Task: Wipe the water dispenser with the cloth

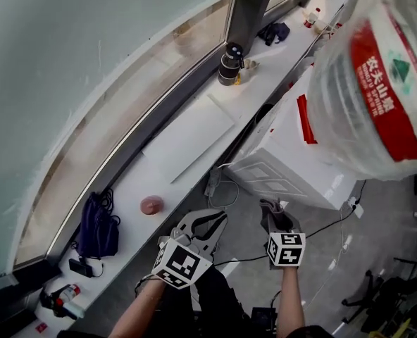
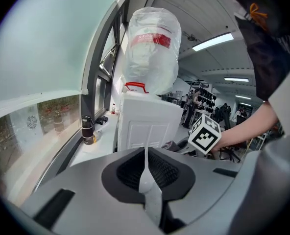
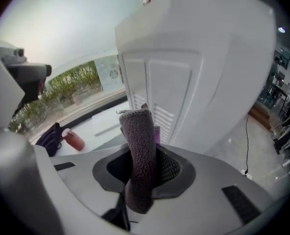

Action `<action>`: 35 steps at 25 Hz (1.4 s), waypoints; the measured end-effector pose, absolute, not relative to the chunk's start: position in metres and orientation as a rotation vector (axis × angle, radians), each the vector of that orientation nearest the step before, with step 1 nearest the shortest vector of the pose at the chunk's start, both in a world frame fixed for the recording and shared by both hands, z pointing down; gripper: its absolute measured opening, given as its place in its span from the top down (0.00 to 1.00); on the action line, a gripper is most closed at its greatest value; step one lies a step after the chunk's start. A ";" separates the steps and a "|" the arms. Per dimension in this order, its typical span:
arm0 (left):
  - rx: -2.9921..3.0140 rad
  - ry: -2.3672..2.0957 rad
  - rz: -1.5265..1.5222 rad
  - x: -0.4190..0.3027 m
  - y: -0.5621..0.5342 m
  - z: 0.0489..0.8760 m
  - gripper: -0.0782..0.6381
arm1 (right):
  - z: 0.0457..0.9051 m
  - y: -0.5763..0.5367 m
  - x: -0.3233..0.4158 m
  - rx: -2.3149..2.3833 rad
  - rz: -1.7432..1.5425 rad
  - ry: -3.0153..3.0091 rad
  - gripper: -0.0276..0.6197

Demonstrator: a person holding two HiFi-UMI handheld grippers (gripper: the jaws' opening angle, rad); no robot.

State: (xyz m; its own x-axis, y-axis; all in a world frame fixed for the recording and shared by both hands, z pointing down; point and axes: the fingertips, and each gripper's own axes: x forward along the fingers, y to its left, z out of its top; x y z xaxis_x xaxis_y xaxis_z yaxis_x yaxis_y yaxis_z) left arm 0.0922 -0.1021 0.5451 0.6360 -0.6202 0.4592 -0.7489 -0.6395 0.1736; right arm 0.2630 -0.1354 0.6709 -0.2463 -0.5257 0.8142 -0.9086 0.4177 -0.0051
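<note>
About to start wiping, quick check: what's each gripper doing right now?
Left gripper: closed, fingers together, nothing held.
Right gripper: closed on the cloth.

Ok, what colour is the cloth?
Dark purplish grey, with a fuzzy texture; the cloth shows best in the right gripper view.

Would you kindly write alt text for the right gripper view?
The right gripper holds a dark cloth upright before the vented side of the white water dispenser. A windowsill lies to the left.
</note>
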 end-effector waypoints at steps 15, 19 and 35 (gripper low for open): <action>2.582 -1.115 0.435 0.125 -0.067 0.401 0.86 | 0.459 -0.074 0.255 1.276 0.701 -2.200 0.80; 2.589 -1.104 0.467 0.124 -0.052 0.383 0.86 | 0.433 -0.066 0.263 1.337 0.683 -2.232 0.80; 2.812 -0.937 0.468 0.121 0.014 0.312 0.86 | 0.367 -0.001 0.261 1.639 0.672 -2.245 0.80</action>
State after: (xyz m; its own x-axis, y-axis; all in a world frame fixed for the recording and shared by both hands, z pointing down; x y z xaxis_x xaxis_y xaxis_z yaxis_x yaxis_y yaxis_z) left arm 0.1214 0.0145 0.3117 0.7574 -0.5607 0.3346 -0.6045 -0.7958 0.0348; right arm 0.2608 -0.0010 0.3672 -0.3163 -0.8167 0.4827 -0.9476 0.2474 -0.2022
